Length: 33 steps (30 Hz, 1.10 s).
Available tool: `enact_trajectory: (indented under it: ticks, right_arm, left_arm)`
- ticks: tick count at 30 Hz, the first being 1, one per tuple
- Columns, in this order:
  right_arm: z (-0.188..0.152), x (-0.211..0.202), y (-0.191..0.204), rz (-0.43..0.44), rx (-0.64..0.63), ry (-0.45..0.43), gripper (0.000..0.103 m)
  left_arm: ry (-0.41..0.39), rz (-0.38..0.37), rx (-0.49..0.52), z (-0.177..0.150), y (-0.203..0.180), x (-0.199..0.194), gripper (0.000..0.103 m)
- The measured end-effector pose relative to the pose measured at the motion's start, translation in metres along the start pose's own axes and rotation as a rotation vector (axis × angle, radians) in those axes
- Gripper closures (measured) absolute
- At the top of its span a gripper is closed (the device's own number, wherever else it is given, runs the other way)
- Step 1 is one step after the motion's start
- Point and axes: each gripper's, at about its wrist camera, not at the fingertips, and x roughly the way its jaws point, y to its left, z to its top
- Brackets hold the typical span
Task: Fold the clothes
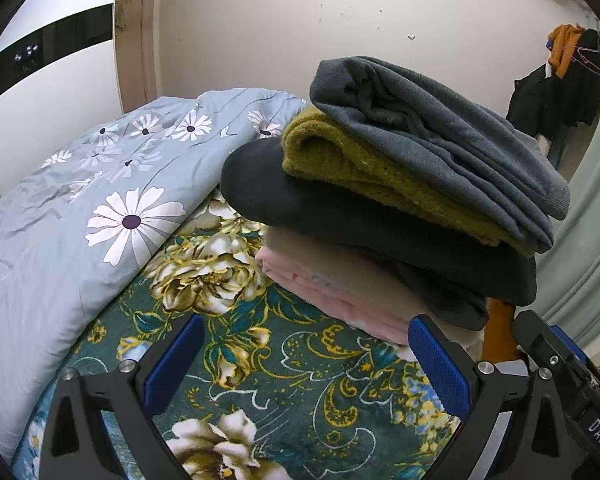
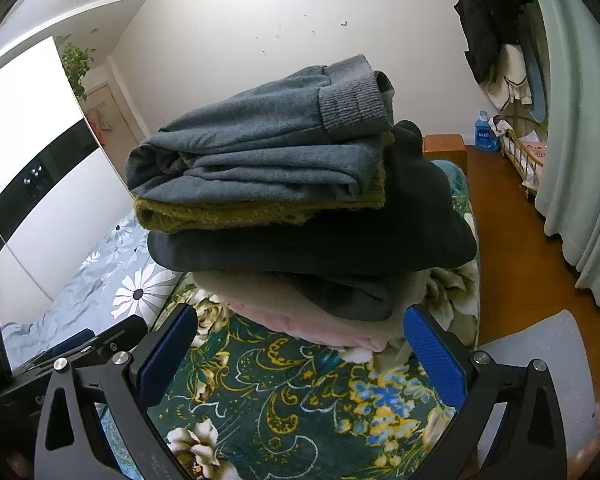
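A stack of folded clothes stands on the green floral bedspread (image 1: pixel 284 364). From the top: a grey sweatshirt (image 1: pixel 432 136) (image 2: pixel 268 152), a mustard knit (image 1: pixel 364 172) (image 2: pixel 228 214), a black garment (image 1: pixel 340 208) (image 2: pixel 300 248), a beige piece (image 2: pixel 260 292) and a pink one (image 1: pixel 332 292) at the bottom. My left gripper (image 1: pixel 304 352) is open and empty just in front of the stack. My right gripper (image 2: pixel 300 344) is open and empty, its right finger (image 2: pixel 432 344) close to the stack's lower corner.
A blue-grey daisy duvet (image 1: pixel 80 208) lies bunched to the left. A white wall is behind. Hanging coats (image 2: pixel 488 32), a green curtain (image 2: pixel 580 160), a wooden floor (image 2: pixel 500 220) with a wire basket (image 2: pixel 520 148) and a blue bottle (image 2: pixel 485 130) lie right of the bed.
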Motion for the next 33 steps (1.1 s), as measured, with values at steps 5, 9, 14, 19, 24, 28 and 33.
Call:
enact_trajectory:
  ticks: [5,9,14,19,24,28,33]
  right_arm:
    - [0.001,-0.004,0.001,0.002,0.006,0.000,0.000]
    - [0.000,-0.007,0.003,0.007,0.006,0.003,0.000]
    - [-0.002,-0.009,0.008,0.013,-0.003,0.009,0.000]
    - [-0.004,-0.010,0.009,0.012,0.005,0.009,0.000]
    - [-0.007,-0.008,0.009,0.003,0.009,0.016,0.000]
    - [-0.010,-0.007,0.009,-0.001,0.011,0.022,0.000]
    - [-0.012,-0.005,0.012,-0.002,0.005,0.030,0.000]
  left_arm:
    - [0.004,0.007,0.020,0.000,-0.006,-0.002,0.000]
    - [-0.006,0.009,0.030,0.001,-0.008,-0.008,0.000]
    - [-0.009,0.020,0.033,0.001,-0.008,-0.012,0.000]
    - [-0.011,0.036,0.045,0.000,-0.008,-0.014,0.000]
    - [-0.003,0.048,0.050,-0.002,-0.007,-0.011,0.000]
    - [0.009,0.047,0.055,-0.004,-0.005,-0.009,0.000]
    - [0.009,0.054,0.044,-0.007,-0.002,-0.008,0.000]
